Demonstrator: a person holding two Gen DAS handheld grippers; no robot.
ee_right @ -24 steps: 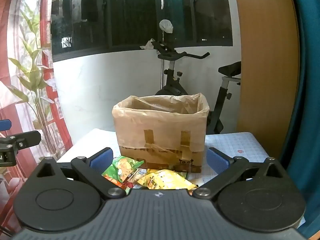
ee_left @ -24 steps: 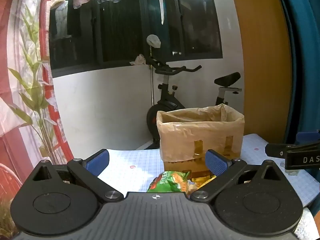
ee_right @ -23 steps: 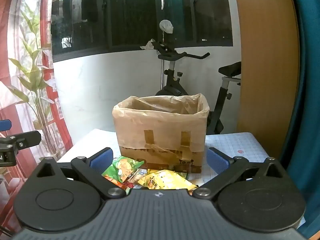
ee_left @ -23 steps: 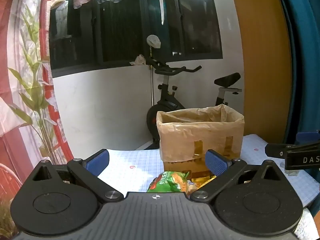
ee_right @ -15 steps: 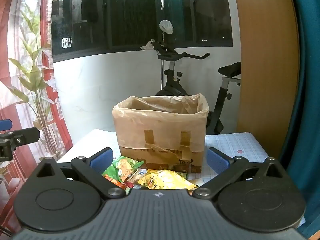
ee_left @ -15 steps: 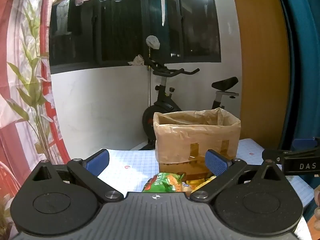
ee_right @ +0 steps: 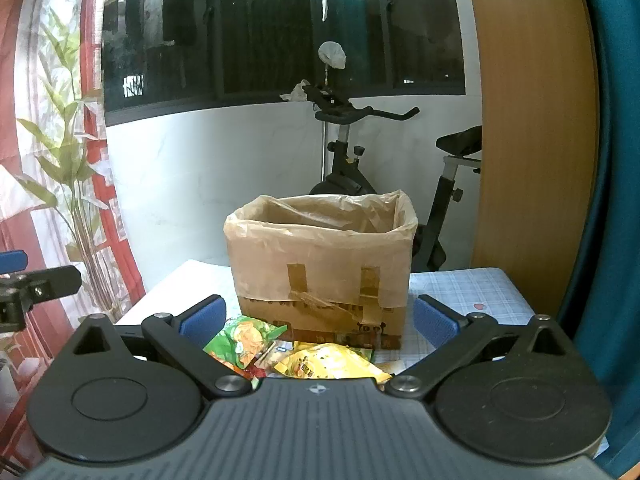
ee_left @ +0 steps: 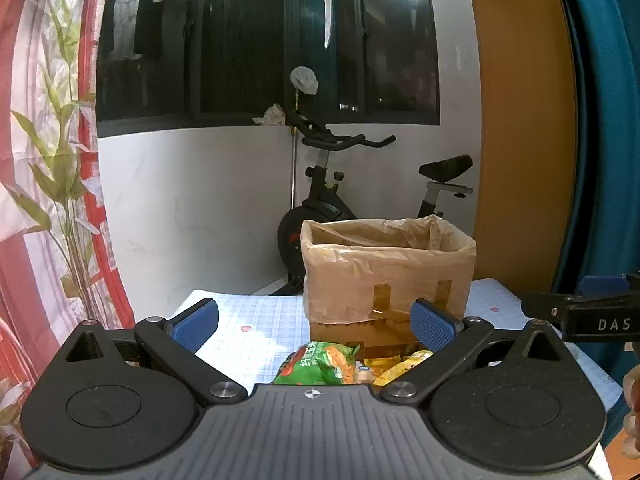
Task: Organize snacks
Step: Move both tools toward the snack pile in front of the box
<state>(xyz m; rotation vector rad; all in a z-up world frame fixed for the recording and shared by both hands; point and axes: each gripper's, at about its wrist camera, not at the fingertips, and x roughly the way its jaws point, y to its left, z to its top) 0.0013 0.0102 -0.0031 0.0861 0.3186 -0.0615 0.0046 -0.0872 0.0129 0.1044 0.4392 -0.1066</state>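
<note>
A cardboard box (ee_left: 384,280) lined with a plastic bag stands on the table; it also shows in the right wrist view (ee_right: 324,268). In front of it lie a green snack packet (ee_left: 316,368) and a yellow one (ee_left: 404,362). In the right wrist view the green packet (ee_right: 240,340) lies left of the yellow packet (ee_right: 328,364). My left gripper (ee_left: 316,324) is open and empty, above and short of the packets. My right gripper (ee_right: 318,318) is open and empty, facing the box. The right gripper's finger shows at the right edge of the left wrist view (ee_left: 580,308).
The table has a checked cloth (ee_left: 256,328). An exercise bike (ee_left: 320,208) stands behind the table by a white wall. A wooden panel (ee_right: 532,140) and a teal curtain (ee_right: 616,160) are on the right. A red leaf-patterned curtain (ee_left: 44,200) hangs on the left.
The left wrist view has tilted up and pulled back a little, so the box sits lower and smaller. The right wrist view has barely changed. Both grippers stay open.
</note>
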